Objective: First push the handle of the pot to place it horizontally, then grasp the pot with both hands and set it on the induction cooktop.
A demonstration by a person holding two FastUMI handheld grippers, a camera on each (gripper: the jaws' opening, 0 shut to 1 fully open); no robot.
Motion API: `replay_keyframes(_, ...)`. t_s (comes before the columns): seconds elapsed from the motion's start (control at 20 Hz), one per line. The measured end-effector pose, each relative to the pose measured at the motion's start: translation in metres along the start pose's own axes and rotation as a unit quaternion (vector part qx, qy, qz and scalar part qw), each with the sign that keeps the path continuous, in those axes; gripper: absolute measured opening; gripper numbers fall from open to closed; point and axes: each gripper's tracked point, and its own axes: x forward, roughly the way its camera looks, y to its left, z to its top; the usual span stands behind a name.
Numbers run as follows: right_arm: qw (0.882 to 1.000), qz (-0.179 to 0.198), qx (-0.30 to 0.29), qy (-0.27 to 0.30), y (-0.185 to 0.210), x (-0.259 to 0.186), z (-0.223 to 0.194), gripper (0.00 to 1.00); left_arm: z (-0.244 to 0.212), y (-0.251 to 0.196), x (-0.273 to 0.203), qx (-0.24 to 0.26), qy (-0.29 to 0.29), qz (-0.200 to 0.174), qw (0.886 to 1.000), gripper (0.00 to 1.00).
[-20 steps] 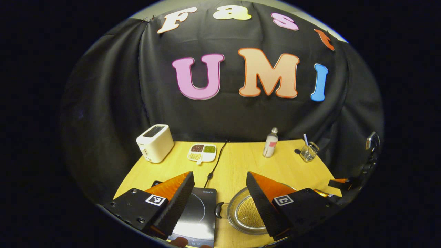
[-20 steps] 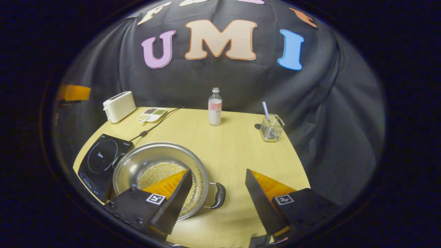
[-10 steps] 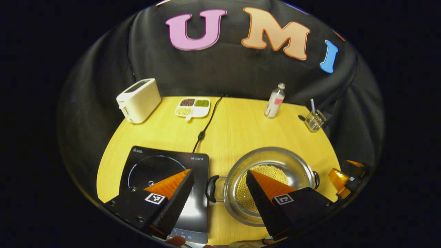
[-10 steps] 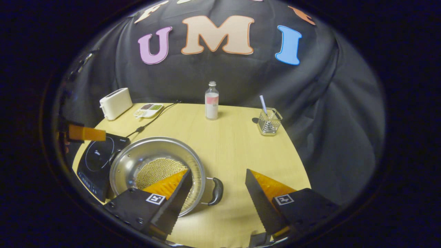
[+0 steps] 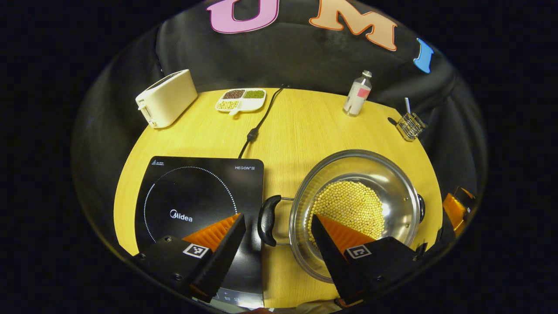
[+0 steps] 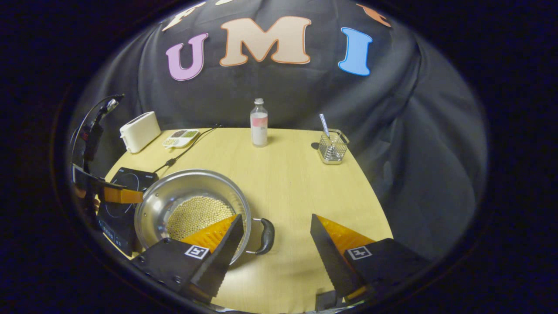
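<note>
I see the round steel pot [image 5: 394,196] of yellow beans on the counter [image 5: 301,126], beside the black induction cooktop [image 5: 196,196]. My left hand-held gripper [image 5: 279,244] and right hand-held gripper [image 6: 277,244] gape wide, each straddling a black pot handle [image 5: 267,220].

Each hand-held gripper [image 5: 278,244] [image 6: 277,244] has 2 wedge-shaped fingers with ribbed inner faces, black housings with screws, and a square black-and-white marker tag on each finger base.

Bare table [image 6: 287,183] right of pot [image 6: 152,209]; cooktop [image 5: 196,196] left.
</note>
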Motion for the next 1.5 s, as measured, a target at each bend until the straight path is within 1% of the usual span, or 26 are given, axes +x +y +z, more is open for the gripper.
replay_keyframes(0.05,1.0,-0.001,0.0,0.001,-0.001,0.001,-0.001,1.0,-0.001,-0.001,0.002,0.0,0.004,-0.001,1.0,0.99)
replay_keyframes(0.2,1.0,-0.002,0.002,0.004,-0.003,0.004,-0.003,0.99,-0.004,-0.002,0.009,-0.009,0.012,-0.002,1.0,0.99)
replay_keyframes(0.35,1.0,-0.002,0.003,0.007,-0.004,0.006,-0.004,0.99,-0.009,-0.002,0.014,-0.016,0.024,-0.003,1.0,0.99)
replay_keyframes(0.4,1.0,-0.002,0.004,0.008,-0.004,0.008,-0.005,1.0,-0.01,-0.002,0.017,-0.017,0.027,-0.002,0.999,0.99)
replay_keyframes(0.45,1.0,-0.001,0.005,0.01,-0.003,0.01,-0.006,0.99,-0.012,-0.001,0.018,-0.018,0.031,0.002,0.999,0.99)
replay_keyframes(0.6,1.0,0.007,0.012,0.025,0.0,0.017,-0.012,1.0,-0.018,0.0,0.021,-0.02,0.041,0.004,0.999,0.99)
replay_keyframes(0.65,0.999,0.01,0.015,0.031,0.002,0.02,-0.014,0.99,-0.02,-0.001,0.022,-0.019,0.044,0.003,0.999,0.98)
replay_keyframes(0.75,0.999,0.015,0.021,0.044,0.007,0.027,-0.021,1.0,-0.021,0.001,0.023,-0.009,0.047,0.007,0.999,0.98)
replay_keyframes(0.8,0.998,0.017,0.025,0.05,0.009,0.031,-0.026,0.99,-0.021,-0.001,0.024,-0.005,0.047,0.005,0.999,0.96)
replay_keyframes(0.85,0.998,0.02,0.031,0.058,0.012,0.035,-0.03,0.99,-0.021,-0.001,0.024,-0.004,0.049,0.006,0.999,0.92)
replay_keyframes(0.9,0.997,0.024,0.038,0.065,0.014,0.039,-0.034,0.99,-0.021,-0.001,0.024,-0.003,0.05,0.008,0.999,0.91)
replay_keyframes(0.95,0.996,0.029,0.045,0.073,0.017,0.043,-0.037,1.0,-0.021,-0.001,0.025,-0.001,0.052,0.011,0.999,0.81)
replay_keyframes(1.0,0.995,0.033,0.05,0.081,0.018,0.046,-0.041,0.99,-0.021,0.0,0.025,0.004,0.053,0.014,0.998,0.82)
replay_keyframes(1.05,0.994,0.035,0.052,0.089,0.019,0.049,-0.045,0.99,-0.021,0.001,0.026,0.007,0.055,0.017,0.998,0.71)
replay_keyframes(1.1,0.993,0.038,0.051,0.095,0.02,0.052,-0.047,1.0,-0.021,0.001,0.026,0.008,0.056,0.017,0.998,0.74)
replay_keyframes(1.15,0.993,0.042,0.049,0.102,0.022,0.055,-0.049,0.99,-0.02,0.0,0.027,0.008,0.055,0.016,0.998,0.71)
replay_keyframes(1.2,0.992,0.046,0.047,0.11,0.025,0.058,-0.052,0.98,-0.02,0.001,0.026,0.008,0.056,0.016,0.998,0.72)
replay_keyframes(1.25,0.991,0.052,0.047,0.117,0.026,0.06,-0.054,0.96,-0.02,0.0,0.026,0.008,0.055,0.016,0.998,0.7)
replay_keyframes(1.4,0.986,0.069,0.054,0.142,0.035,0.066,-0.061,0.96,-0.02,0.001,0.027,0.009,0.059,0.016,0.998,0.69)
replay_keyframes(1.5,0.985,0.071,0.051,0.152,0.037,0.069,-0.064,0.97,-0.02,0.001,0.027,0.009,0.059,0.015,0.998,0.7)
